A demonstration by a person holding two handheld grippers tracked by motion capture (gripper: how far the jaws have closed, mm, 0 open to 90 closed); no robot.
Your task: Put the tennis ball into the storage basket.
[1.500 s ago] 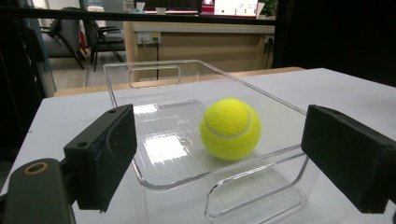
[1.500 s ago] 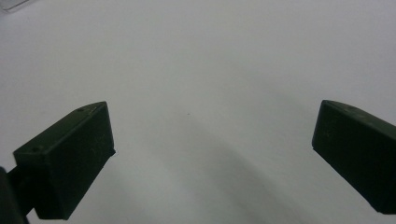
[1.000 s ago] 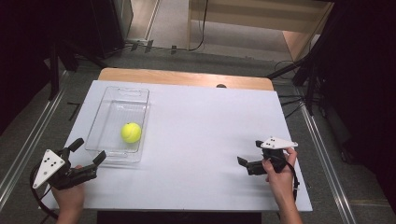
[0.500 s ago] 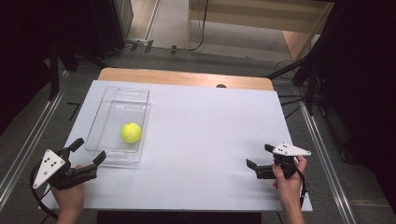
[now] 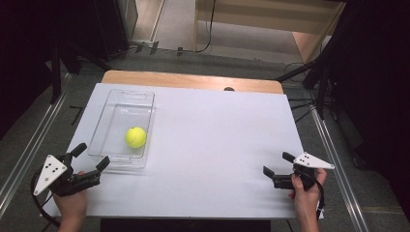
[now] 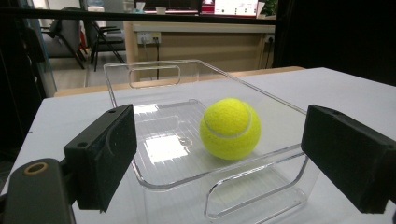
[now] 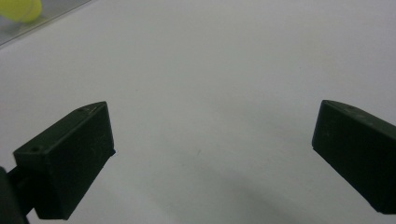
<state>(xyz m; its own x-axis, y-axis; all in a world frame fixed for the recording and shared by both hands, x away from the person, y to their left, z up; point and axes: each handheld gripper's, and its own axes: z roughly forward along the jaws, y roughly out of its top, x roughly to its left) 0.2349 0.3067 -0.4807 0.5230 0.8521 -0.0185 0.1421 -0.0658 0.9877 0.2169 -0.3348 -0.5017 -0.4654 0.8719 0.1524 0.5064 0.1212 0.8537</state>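
Tennis ball (image 5: 136, 137) lies inside the clear bin (image 5: 112, 111) at the desk's (image 5: 212, 145) left; the left gripper (image 5: 91, 155), jaws wide, faces the bin's near rim. Right gripper (image 5: 277, 167), wide, hovers near the desk's right edge over bare surface.

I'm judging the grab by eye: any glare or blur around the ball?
Left gripper view: glare patches on the clear bin's floor beside the tennis ball, which is sharp. High view: even light, faint reflections on the bin. Right gripper view: soft focus, table plain white.
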